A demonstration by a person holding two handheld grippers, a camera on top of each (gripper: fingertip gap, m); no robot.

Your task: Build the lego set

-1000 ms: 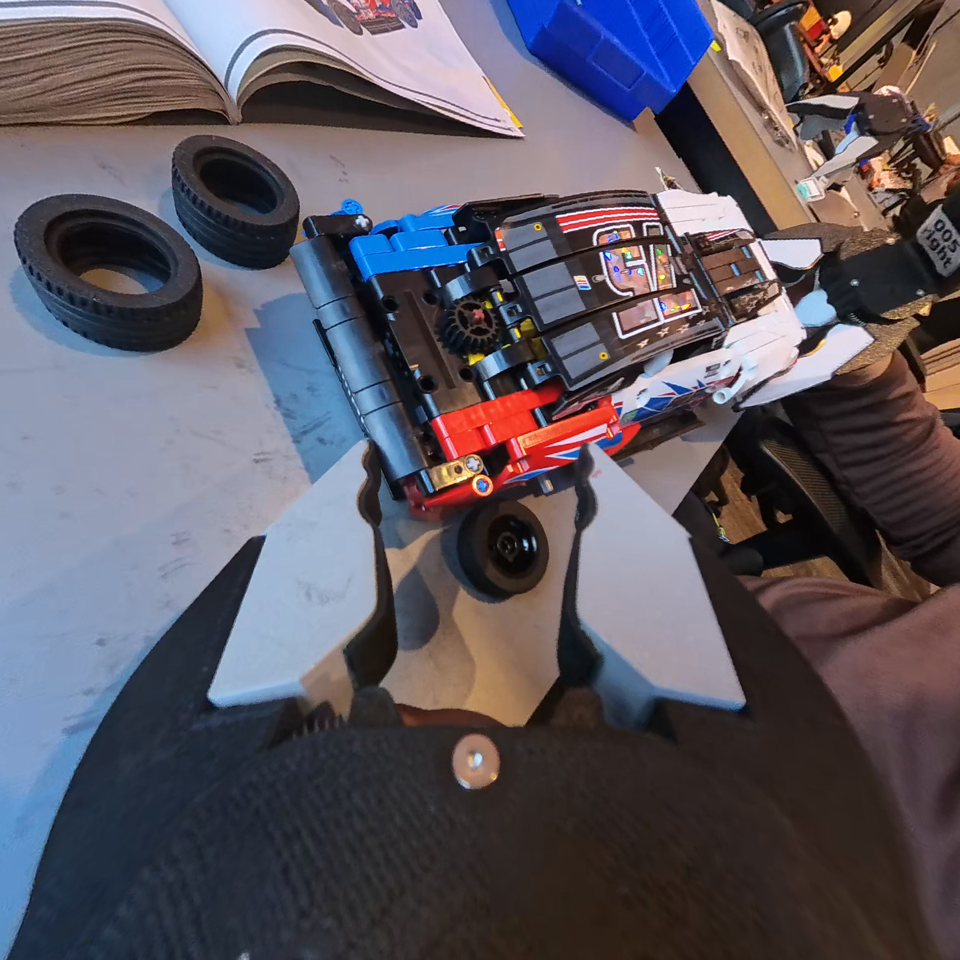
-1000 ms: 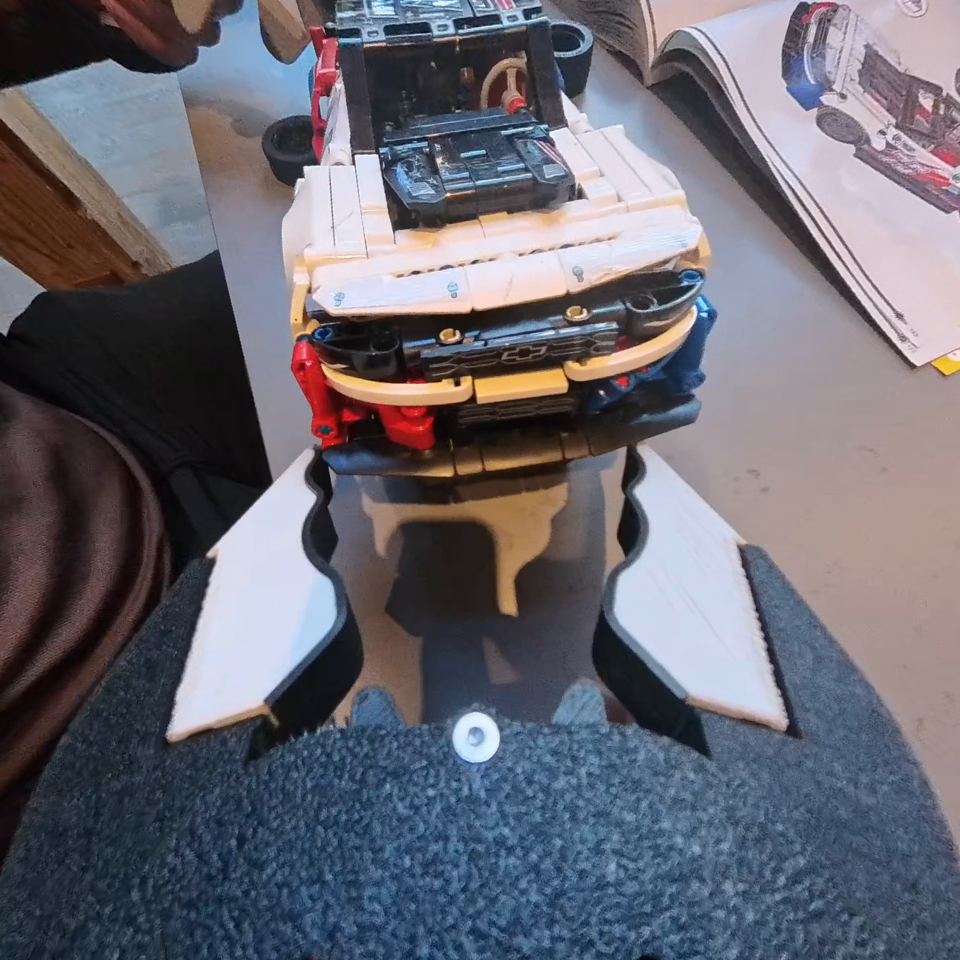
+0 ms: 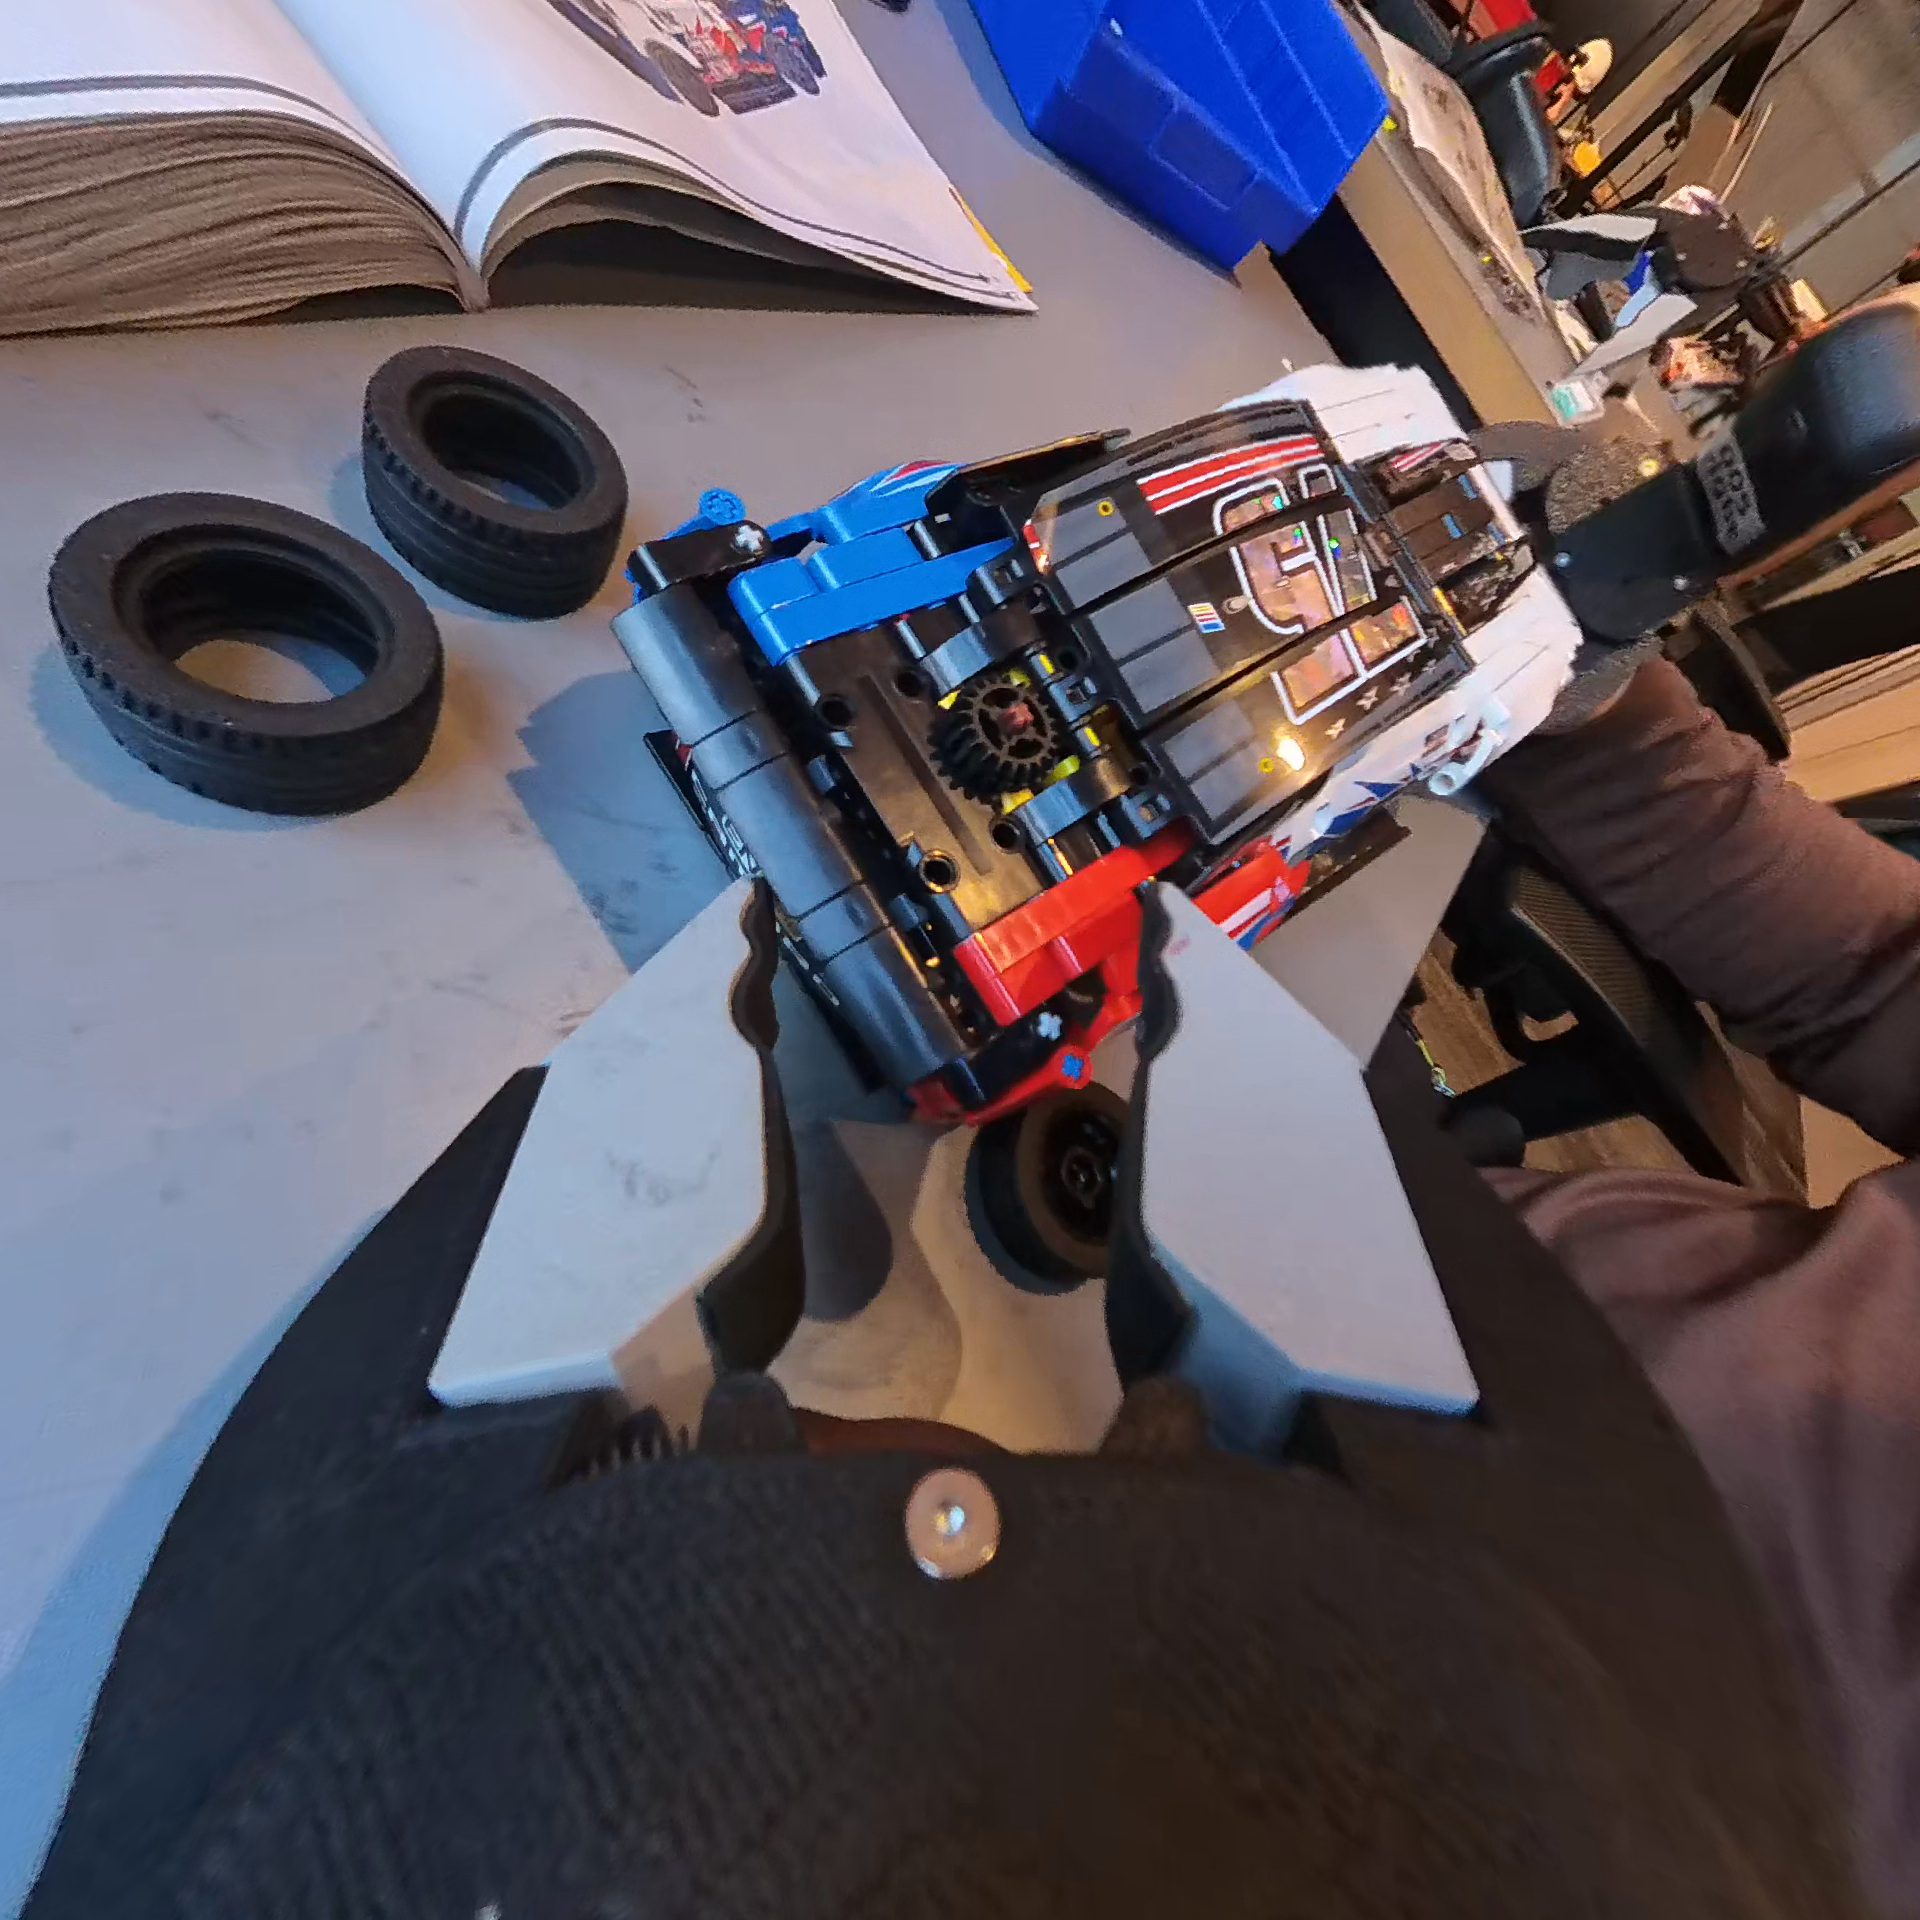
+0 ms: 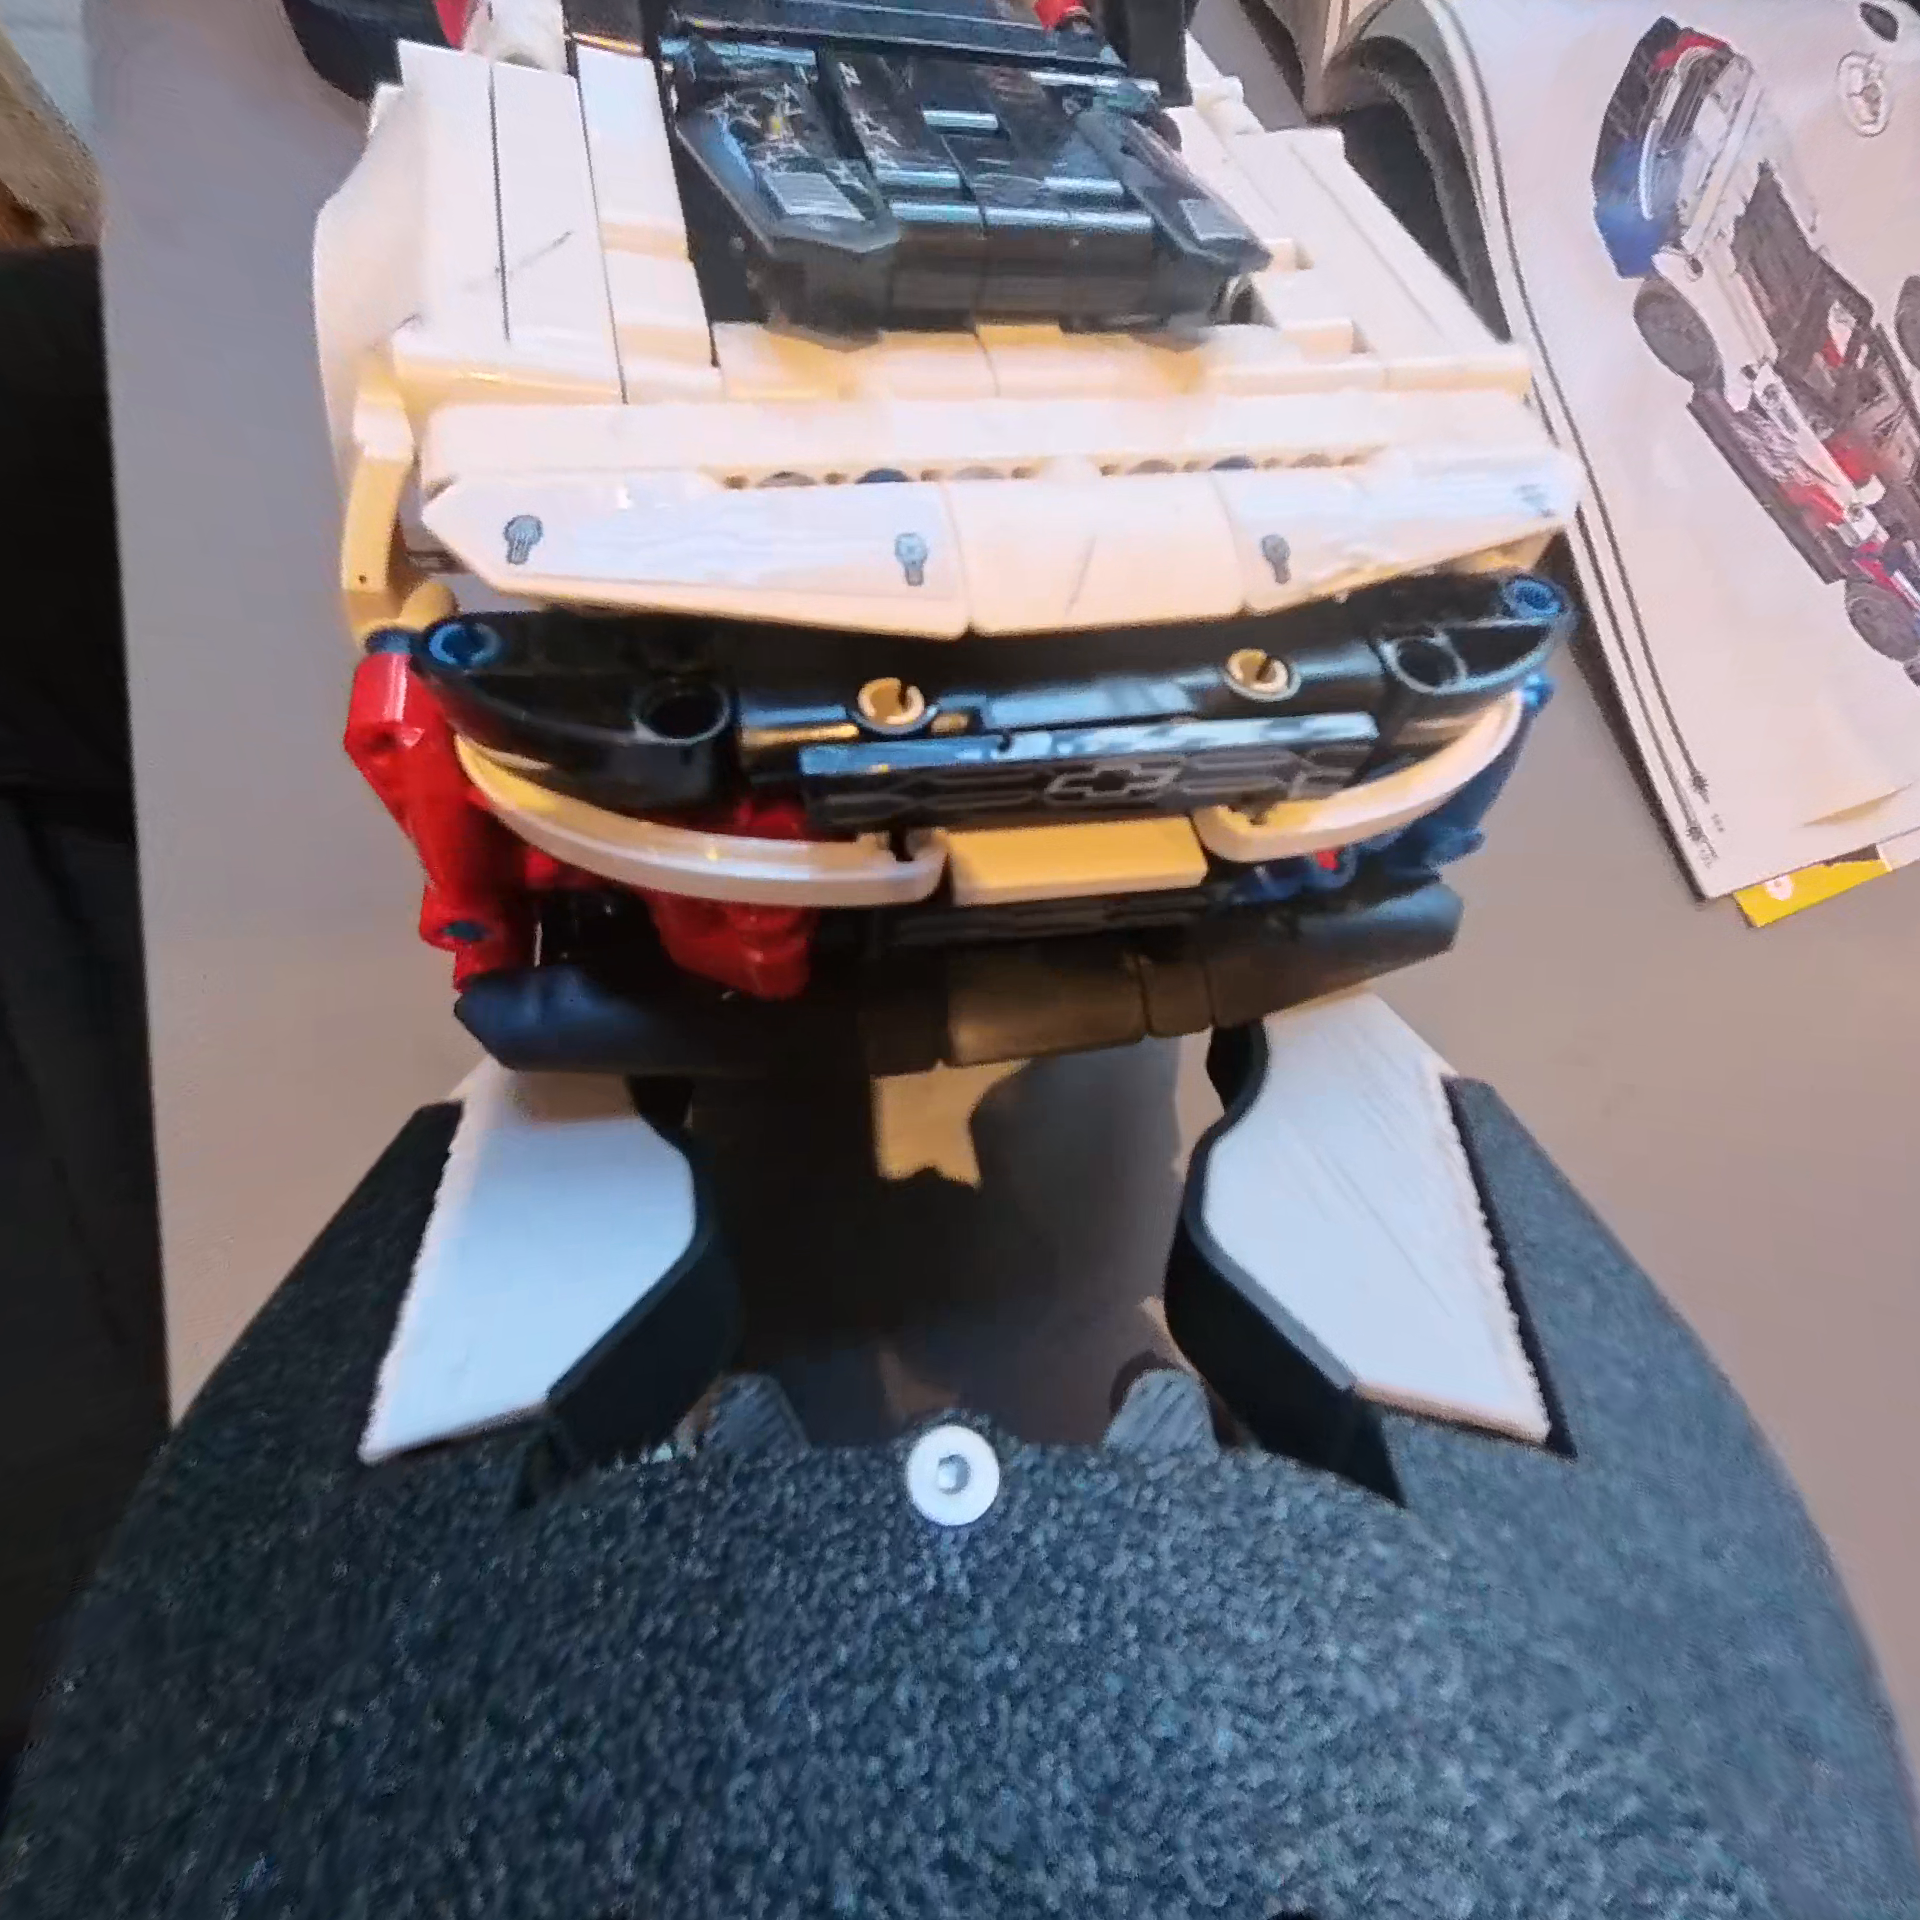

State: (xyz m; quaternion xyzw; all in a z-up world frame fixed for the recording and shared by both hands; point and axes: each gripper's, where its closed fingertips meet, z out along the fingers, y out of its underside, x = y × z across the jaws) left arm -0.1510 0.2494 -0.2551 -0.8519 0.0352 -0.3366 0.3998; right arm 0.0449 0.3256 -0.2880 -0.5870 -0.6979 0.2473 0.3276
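1. Car (image 3: 1049, 727) was found on the grey table (image 3: 260, 1039), tail toward the left gripper (image 3: 951, 966), nose toward the right gripper (image 4: 951, 1049).
2. Left gripper jaws were set wide apart around the car's red rear corner; a firm grip could not be confirmed.
3. Right gripper jaws were spread at the black front bumper; contact could not be confirmed.
4. Two loose tyres (image 3: 244, 655) were noted beside the car, near an open manual (image 3: 520, 156).
5. One small wheel (image 3: 1049, 1184) was seen under the tail.
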